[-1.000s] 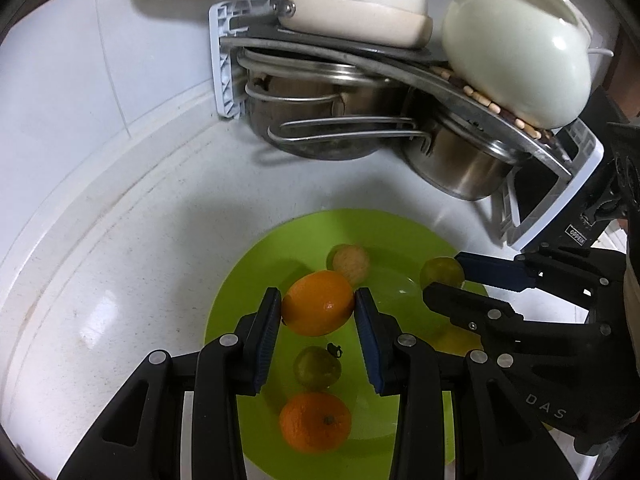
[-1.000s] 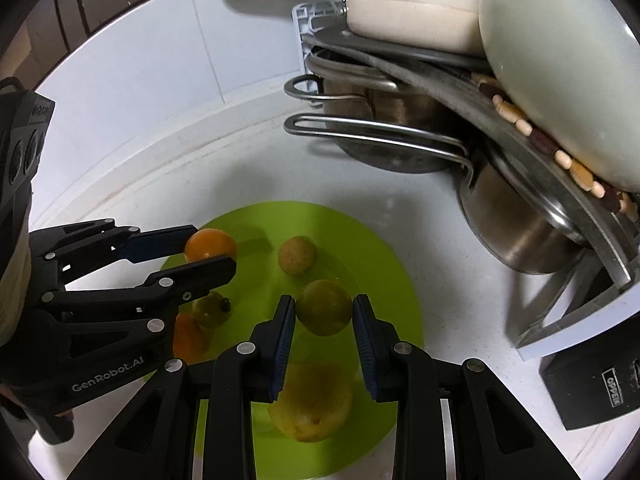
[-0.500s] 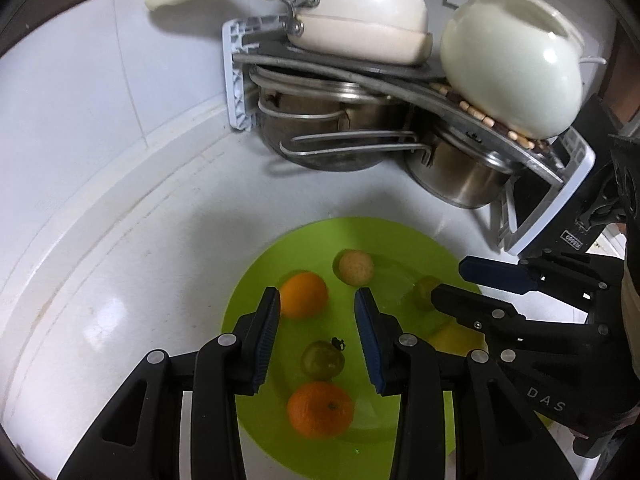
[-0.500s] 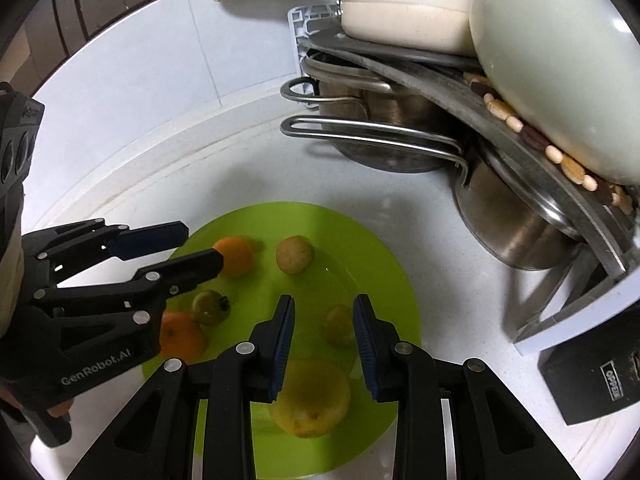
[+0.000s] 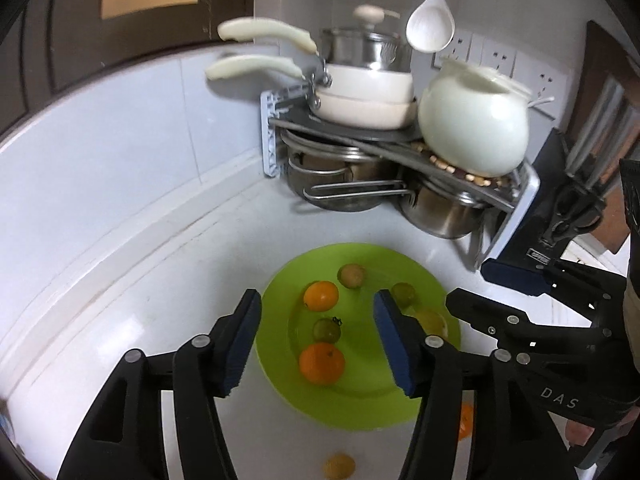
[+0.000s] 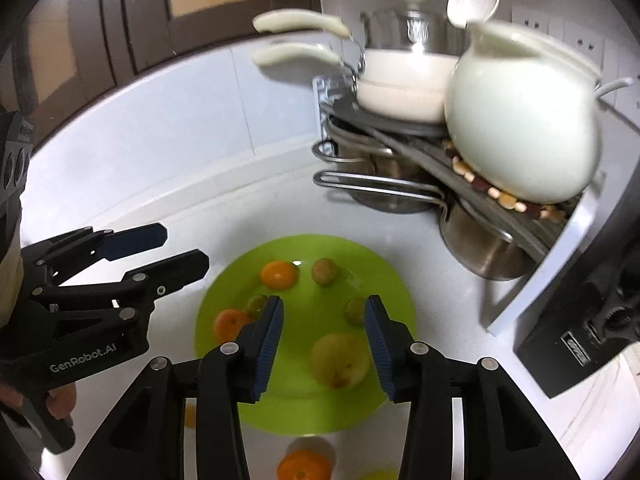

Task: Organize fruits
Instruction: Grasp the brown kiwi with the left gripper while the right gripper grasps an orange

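Note:
A green plate (image 5: 400, 400) (image 6: 304, 400) on the white counter holds two oranges (image 5: 321, 296) (image 5: 322, 362), a brownish fruit (image 5: 351, 276), two green fruits (image 5: 403, 294) (image 5: 327, 330) and a large yellow fruit (image 6: 340, 360). My left gripper (image 5: 316, 300) (image 6: 185, 247) hovers above the plate's left part. Its jaws are opening, with nothing between them. My right gripper (image 6: 324, 306) (image 5: 468, 286) hangs over the plate's right part, jaws also opening and empty. An orange (image 6: 305, 466) and a yellow fruit (image 5: 339, 466) lie on the counter in front of the plate.
A corner rack (image 5: 272, 140) behind the plate carries steel pots (image 5: 440, 216), cream pans (image 5: 360, 92) and a white jug (image 5: 472, 128). A white spoon (image 5: 430, 28) hangs above. A black knife block (image 6: 576, 332) stands at the right. Tiled wall runs along the left.
The left gripper let go of its orange and the right its green fruit; both fruits now lie on the plate. Both grippers rose, drew back and their jaws spread.

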`<action>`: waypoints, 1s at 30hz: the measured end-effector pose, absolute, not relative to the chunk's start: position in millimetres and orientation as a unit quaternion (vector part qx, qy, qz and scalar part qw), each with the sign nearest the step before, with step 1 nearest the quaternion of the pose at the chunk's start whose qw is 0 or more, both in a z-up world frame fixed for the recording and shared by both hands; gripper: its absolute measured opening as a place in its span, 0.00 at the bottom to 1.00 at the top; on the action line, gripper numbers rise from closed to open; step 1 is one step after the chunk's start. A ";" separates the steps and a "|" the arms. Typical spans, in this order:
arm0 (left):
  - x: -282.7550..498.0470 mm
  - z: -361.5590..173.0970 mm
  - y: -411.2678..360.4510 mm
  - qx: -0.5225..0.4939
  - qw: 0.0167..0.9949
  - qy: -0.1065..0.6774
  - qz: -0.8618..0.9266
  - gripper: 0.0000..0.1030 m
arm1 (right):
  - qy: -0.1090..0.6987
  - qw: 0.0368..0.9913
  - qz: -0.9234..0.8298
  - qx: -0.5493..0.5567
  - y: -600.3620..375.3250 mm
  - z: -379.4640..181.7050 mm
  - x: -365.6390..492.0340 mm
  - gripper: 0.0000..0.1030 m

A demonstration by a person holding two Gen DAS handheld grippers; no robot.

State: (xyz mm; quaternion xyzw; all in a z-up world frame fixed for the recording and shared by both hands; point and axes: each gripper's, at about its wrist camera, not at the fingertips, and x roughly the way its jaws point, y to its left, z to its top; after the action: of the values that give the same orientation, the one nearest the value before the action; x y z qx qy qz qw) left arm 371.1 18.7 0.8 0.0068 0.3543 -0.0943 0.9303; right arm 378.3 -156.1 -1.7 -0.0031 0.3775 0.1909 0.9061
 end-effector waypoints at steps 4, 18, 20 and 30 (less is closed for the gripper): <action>347.1 10.3 24.5 0.002 0.937 0.336 -0.089 0.62 | 0.356 0.916 0.186 0.000 -159.0 6.7 356.4 0.51; 281.7 4.6 35.2 -0.002 0.943 0.326 -0.063 0.71 | 0.309 0.936 0.168 0.006 -169.2 12.9 296.4 0.58; 272.4 -3.8 38.1 -0.001 0.943 0.327 -0.052 0.71 | 0.300 0.941 0.158 0.000 -169.9 10.4 287.9 0.58; 241.5 -35.1 43.0 -0.003 0.939 0.340 -0.046 0.71 | 0.314 0.936 0.160 -0.012 -168.3 -15.4 256.8 0.58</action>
State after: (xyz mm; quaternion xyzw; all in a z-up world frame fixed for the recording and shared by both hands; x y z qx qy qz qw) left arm 241.5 43.0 -35.1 -0.0035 0.3399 -0.0465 0.9393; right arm 256.8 -168.3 -15.4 -0.0115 0.3136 0.1600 0.9359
